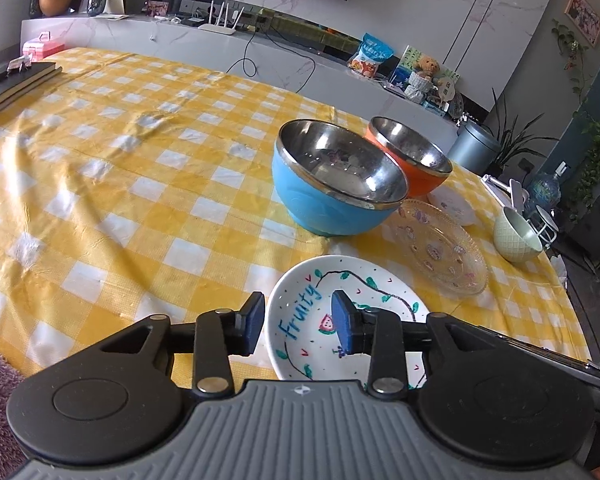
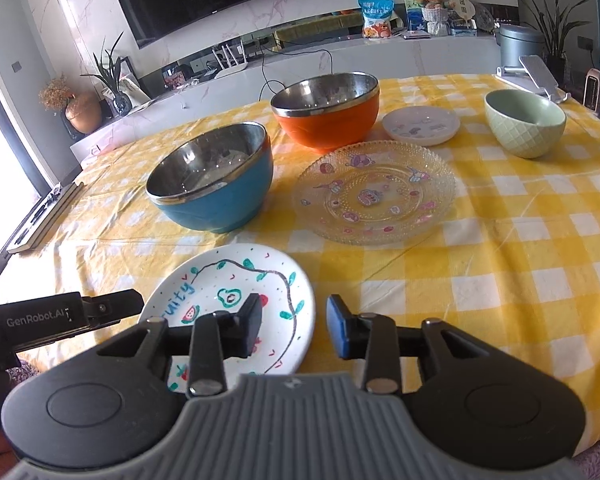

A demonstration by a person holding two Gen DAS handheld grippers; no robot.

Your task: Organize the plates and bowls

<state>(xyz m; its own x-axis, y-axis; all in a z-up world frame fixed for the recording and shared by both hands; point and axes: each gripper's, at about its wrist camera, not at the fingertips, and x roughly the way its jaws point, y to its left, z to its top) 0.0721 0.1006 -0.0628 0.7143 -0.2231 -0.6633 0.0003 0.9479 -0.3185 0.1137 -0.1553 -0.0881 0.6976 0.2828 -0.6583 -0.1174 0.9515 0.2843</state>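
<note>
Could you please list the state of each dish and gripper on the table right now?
Left gripper: open, empty, above the Fruity plate.
Right gripper: open, empty.
Fruity plate: flat, empty.
Glass plate: flat, empty.
Small white plate: flat.
Blue bowl: upright, empty.
Orange bowl: upright.
Green bowl: upright.

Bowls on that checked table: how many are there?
3: a blue bowl left of the glass plate, an orange bowl behind it, a green bowl at far right. None looks hidden.
</note>
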